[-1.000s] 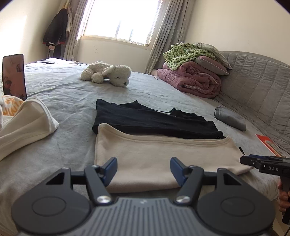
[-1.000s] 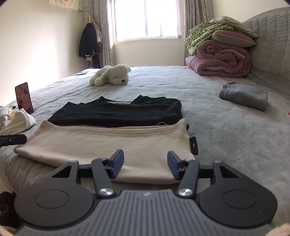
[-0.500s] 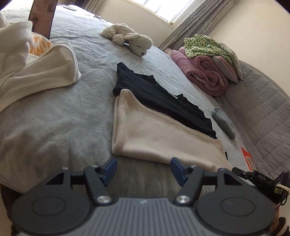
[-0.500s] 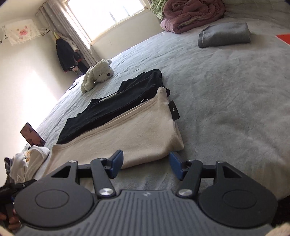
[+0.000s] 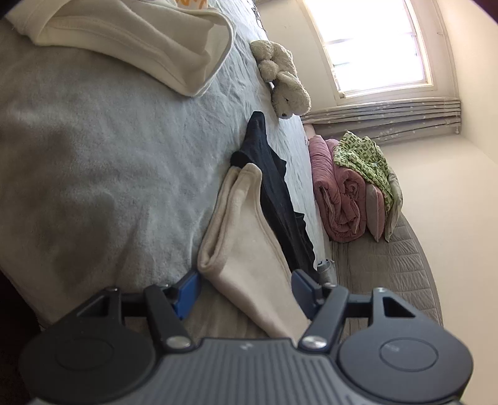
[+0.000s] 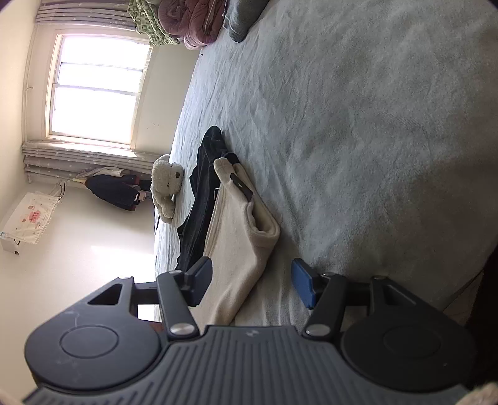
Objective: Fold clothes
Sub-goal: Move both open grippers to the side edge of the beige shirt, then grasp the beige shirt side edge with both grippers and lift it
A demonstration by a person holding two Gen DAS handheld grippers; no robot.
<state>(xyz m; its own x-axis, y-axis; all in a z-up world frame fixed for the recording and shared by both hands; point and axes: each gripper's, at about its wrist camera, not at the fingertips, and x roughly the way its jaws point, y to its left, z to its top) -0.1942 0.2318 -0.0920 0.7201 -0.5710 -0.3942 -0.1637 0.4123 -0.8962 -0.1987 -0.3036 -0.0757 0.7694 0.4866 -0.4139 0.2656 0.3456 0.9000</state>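
- Both wrist views have rolled about a quarter turn since half a second ago, and each gripper has closed in on an end of the folded beige fleece garment (image 5: 246,249), which formerly lay ahead of the fingers.
- Left gripper (image 5: 246,286): fingers spread wide; the garment's near corner lies between them. Whether either blue pad touches the cloth cannot be told.
- Right gripper (image 6: 252,280): fingers spread; the opposite end of the beige garment (image 6: 236,243) passes between them, close to the dark left finger (image 6: 199,280).
- Garment position: flat on the grey bedspread (image 5: 93,162), with the black folded garment (image 5: 274,187) lying along its far edge and touching it.
- Left view only: a cream garment (image 5: 140,40) heaped well apart at the upper left, the rolled pink quilt (image 5: 339,199) under a green patterned blanket (image 5: 364,159), and the grey quilted headboard (image 5: 389,264).
- Right view only: a small black tag (image 6: 241,186) on the beige garment's end, dark clothing hanging (image 6: 115,190) beside the window (image 6: 96,87), and a folded grey cloth (image 6: 239,21) near the quilt.
- Both views: the white plush dog (image 5: 283,81) rests on the bedspread beyond the black garment.
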